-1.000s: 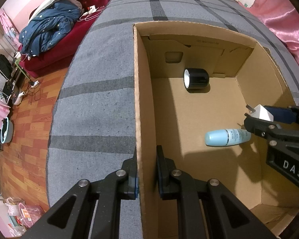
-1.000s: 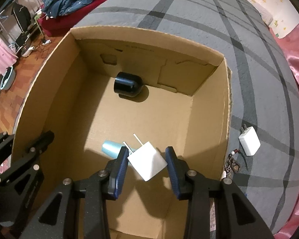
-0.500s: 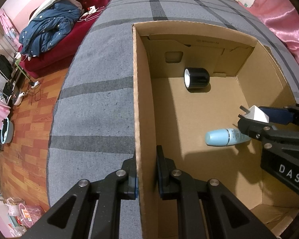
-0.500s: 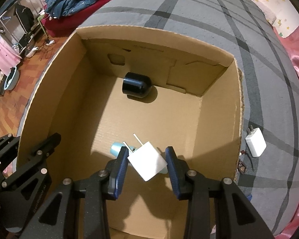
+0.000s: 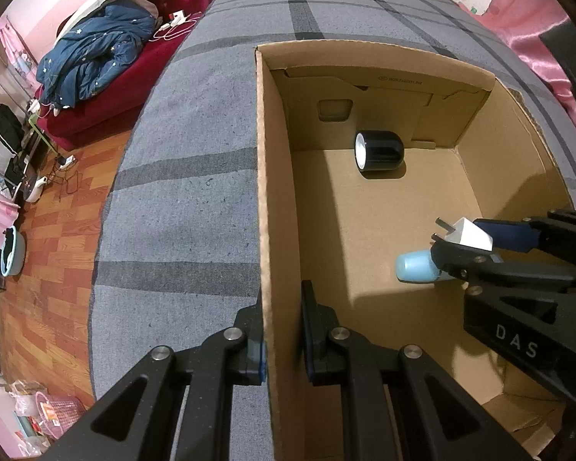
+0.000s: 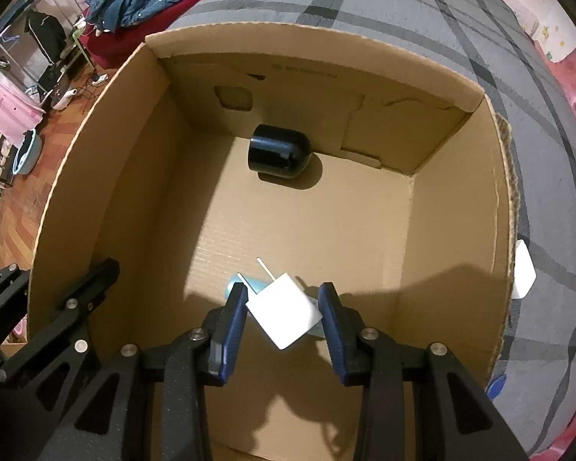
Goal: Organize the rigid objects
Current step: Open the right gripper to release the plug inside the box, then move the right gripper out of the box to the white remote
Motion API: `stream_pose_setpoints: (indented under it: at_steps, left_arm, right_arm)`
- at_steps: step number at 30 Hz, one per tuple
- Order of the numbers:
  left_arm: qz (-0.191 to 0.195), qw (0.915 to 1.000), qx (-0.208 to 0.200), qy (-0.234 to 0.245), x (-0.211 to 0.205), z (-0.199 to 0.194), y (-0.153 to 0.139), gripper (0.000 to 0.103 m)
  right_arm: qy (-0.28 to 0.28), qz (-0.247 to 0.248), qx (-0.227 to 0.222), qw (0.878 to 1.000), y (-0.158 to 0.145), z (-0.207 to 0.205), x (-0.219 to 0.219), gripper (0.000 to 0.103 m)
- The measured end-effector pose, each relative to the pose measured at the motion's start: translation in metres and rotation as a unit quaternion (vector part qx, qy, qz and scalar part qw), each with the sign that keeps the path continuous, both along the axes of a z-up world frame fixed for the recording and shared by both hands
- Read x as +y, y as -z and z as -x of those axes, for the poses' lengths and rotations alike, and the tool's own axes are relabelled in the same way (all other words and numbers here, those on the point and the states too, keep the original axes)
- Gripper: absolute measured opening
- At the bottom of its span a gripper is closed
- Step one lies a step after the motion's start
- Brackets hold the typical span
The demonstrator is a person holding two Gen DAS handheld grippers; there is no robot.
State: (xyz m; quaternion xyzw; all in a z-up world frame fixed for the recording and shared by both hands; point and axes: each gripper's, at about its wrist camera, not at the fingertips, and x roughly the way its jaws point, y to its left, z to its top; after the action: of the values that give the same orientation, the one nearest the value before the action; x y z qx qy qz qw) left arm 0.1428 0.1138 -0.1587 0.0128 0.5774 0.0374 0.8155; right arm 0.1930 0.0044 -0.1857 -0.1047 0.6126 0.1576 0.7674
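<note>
An open cardboard box (image 5: 267,176) (image 6: 107,176) stands on a grey plaid bed. My left gripper (image 5: 282,326) is shut on the box's left wall, one finger on each side. My right gripper (image 6: 284,303) (image 5: 476,236) is shut on a white plug charger (image 6: 284,313) (image 5: 466,232) and holds it inside the box, above a light blue bottle (image 5: 416,267) (image 6: 236,284) that lies on the floor. A black cylinder (image 5: 380,151) (image 6: 278,151) lies on its side near the far wall.
A second white charger (image 6: 522,274) lies on the bed just outside the box's right wall, partly hidden by it. A small blue thing (image 6: 497,384) lies nearer. A red sofa with a blue jacket (image 5: 96,53) stands left of the bed, above a wooden floor.
My right gripper has carried the white charger lower and further into the box, over the blue bottle. My left gripper has stayed clamped on the box wall.
</note>
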Motion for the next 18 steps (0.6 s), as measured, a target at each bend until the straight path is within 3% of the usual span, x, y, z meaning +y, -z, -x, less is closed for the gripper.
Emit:
stream_pose_setpoints:
  at_steps: [5, 14, 18]
  left_arm:
    - [-0.002, 1.0000, 0.000, 0.001, 0.000, 0.000, 0.000, 0.014]
    - [-0.004, 1.0000, -0.001, 0.002, -0.002, 0.001, 0.000, 0.014]
    - [-0.002, 1.0000, 0.000, 0.001, -0.001, 0.000, 0.000, 0.014]
  right_arm:
    - [0.002, -0.002, -0.003, 1.000, -0.001, -0.002, 0.002, 0.041]
    - [-0.007, -0.004, -0.021, 1.000, -0.017, 0.006, 0.004, 0.061]
    - [-0.007, -0.006, -0.027, 1.000, -0.025, 0.006, 0.003, 0.063]
